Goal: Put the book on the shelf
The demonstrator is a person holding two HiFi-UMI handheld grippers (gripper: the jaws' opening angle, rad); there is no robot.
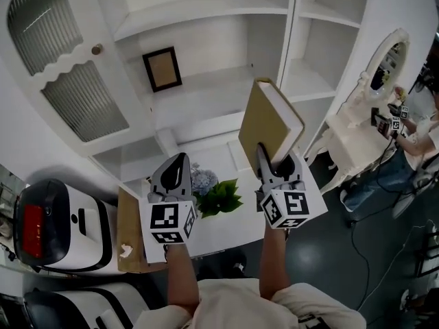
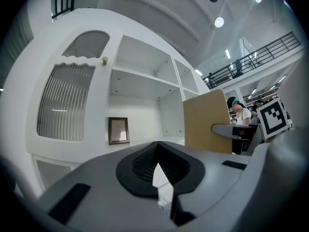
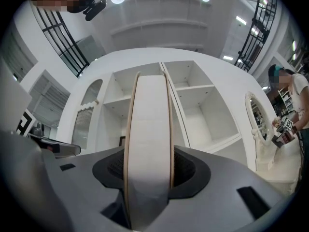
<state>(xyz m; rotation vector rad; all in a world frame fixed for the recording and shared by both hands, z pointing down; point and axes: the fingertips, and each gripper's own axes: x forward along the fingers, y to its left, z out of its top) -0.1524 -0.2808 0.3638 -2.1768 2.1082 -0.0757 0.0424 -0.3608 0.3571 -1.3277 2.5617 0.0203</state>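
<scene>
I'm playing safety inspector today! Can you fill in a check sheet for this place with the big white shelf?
Surface: white table under the tongs, in front of the white shelf unit.
Job's things: tan book, held upright, not yet on a shelf.
Clutter: picture frame on one shelf; blue flowers with green leaves and a brown sheet or bag on the table.
Grippers: right tongs shut on the book; left tongs shut, holding nothing.
Cables: black cables across the dark floor on the right.
Surroundings: ornate white mirror, a person beside it, and a white-and-black machine on the left.
</scene>
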